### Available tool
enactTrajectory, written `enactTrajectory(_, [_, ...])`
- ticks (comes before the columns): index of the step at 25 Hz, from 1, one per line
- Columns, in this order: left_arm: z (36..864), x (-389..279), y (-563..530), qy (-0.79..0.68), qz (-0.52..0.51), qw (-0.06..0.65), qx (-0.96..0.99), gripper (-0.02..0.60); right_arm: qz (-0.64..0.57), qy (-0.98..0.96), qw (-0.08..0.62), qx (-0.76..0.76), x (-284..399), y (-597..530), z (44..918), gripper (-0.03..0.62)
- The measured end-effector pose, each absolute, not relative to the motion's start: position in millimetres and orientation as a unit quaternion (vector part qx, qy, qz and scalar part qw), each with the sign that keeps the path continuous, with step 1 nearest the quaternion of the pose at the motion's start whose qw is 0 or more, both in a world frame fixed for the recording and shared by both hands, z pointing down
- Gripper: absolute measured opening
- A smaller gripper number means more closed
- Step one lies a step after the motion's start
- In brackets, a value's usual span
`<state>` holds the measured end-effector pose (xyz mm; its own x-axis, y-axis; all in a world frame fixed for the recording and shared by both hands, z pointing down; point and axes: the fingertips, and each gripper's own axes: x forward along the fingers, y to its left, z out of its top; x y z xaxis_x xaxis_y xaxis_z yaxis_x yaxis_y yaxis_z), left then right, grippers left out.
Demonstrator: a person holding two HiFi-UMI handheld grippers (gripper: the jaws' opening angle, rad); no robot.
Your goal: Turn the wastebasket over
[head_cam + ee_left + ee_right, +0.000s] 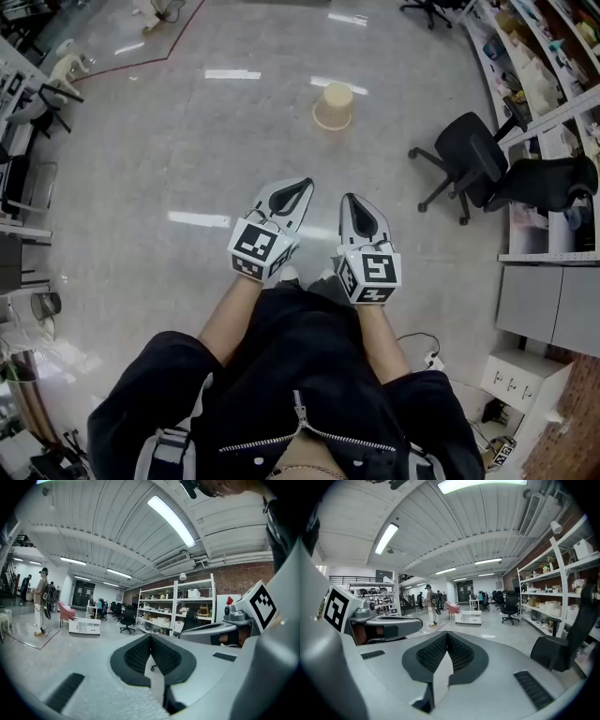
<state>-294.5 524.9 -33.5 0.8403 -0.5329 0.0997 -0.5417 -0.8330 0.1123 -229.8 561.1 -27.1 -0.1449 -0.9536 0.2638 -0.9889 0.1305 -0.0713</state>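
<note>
A beige wastebasket (333,106) stands on the shiny floor some way ahead, its wider end on the floor. It looks upside down. My left gripper (306,183) and right gripper (349,199) are held side by side near my body, well short of the basket. Both are shut with nothing between their jaws. In the left gripper view the left gripper (151,635) has its dark pads (138,656) closed together. The right gripper view shows the right gripper (447,634) the same way. The basket appears in neither gripper view.
Two black office chairs (473,159) stand at the right, beside shelving (539,56) and a grey cabinet (548,300). A power strip with cable (429,356) lies on the floor by my right side. Equipment and stands (28,103) line the left. A person (429,603) stands far off.
</note>
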Motion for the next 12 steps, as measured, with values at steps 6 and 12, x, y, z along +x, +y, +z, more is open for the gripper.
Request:
enactTrajectory(6, [-36,-282,516,-0.271,0.031,0.069,0.960,0.005,0.124,-0.736,0.067,0.662,-214,562,-28,0.009])
enactTrajectory(12, [-22,-256,503,-0.260,0.039,0.083,0.961,0.005,0.145,-0.726,0.070,0.669,-189,558,-16,0.011])
